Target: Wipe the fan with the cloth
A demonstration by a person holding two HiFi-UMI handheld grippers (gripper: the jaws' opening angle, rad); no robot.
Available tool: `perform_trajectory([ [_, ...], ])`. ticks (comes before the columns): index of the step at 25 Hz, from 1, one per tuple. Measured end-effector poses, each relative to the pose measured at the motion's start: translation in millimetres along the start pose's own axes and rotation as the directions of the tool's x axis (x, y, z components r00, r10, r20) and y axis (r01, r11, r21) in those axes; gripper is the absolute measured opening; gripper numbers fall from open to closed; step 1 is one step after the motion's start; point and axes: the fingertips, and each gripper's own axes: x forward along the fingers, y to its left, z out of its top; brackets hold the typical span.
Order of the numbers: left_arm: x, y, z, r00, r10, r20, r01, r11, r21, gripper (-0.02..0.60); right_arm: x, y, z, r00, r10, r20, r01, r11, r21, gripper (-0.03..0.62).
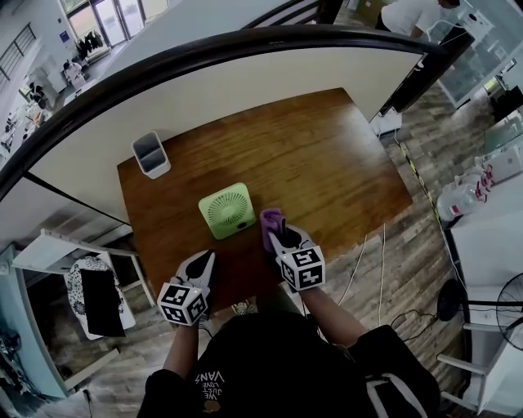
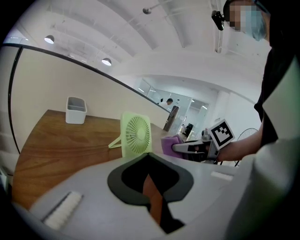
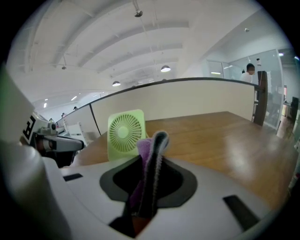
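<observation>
Right claw [image 3: 158,139] clamps purple cloth [image 3: 143,149] beside fan [image 3: 125,133].

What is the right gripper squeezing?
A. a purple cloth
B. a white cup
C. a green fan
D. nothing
A: a purple cloth is pinched between the jaws of the right gripper, while the green fan stands apart on the table.

This is an open-plan office or lab floor. A wooden bench [image 1: 327,155] stands against a low cream partition [image 1: 245,82] capped by a dark rail. Loose cables [image 1: 382,261] trail over the wood-look floor [image 1: 425,245]. White desks [image 1: 482,237] and a pedestal fan [image 1: 508,304] line the right edge. Glazed doors [image 1: 114,16] show at upper left and a person [image 1: 413,15] at upper right. In the right gripper view, ceiling lamps [image 3: 165,68] hang overhead.
</observation>
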Motion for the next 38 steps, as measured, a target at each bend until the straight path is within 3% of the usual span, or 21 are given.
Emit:
perform_trajectory([
  [11, -40.7, -27.7, 13.4, 0.997, -0.044, 0.066, 0.042, 0.999, 0.033, 0.012, -71.3, 33.5, 37.6, 0.985, -0.003, 0.170, -0.007, 0.998, 0.060, 0.094],
  [19, -76.3, -34.2, 20.2, 0.992, -0.032, 0.120, 0.029, 0.999, 0.026, 0.012, -113.2, 58.8, 60.4, 0.966, 0.020, 0.256, -0.040, 0.996, 0.074, 0.094],
  [26, -91.1, -40.0, 31.3, 0.985, 0.001, 0.171, -0.004, 1.000, 0.017, 0.012, -126.8, 60.1, 67.7, 0.965, 0.037, 0.259, -0.054, 0.997, 0.061, 0.094],
  [38, -90.5, -68.3, 58.2, 0.968, 0.079, 0.237, -0.086, 0.996, 0.022, 0.012, -135.7, 54.6, 73.7, 0.963, 0.148, 0.227, -0.155, 0.988, 0.017, 0.094],
])
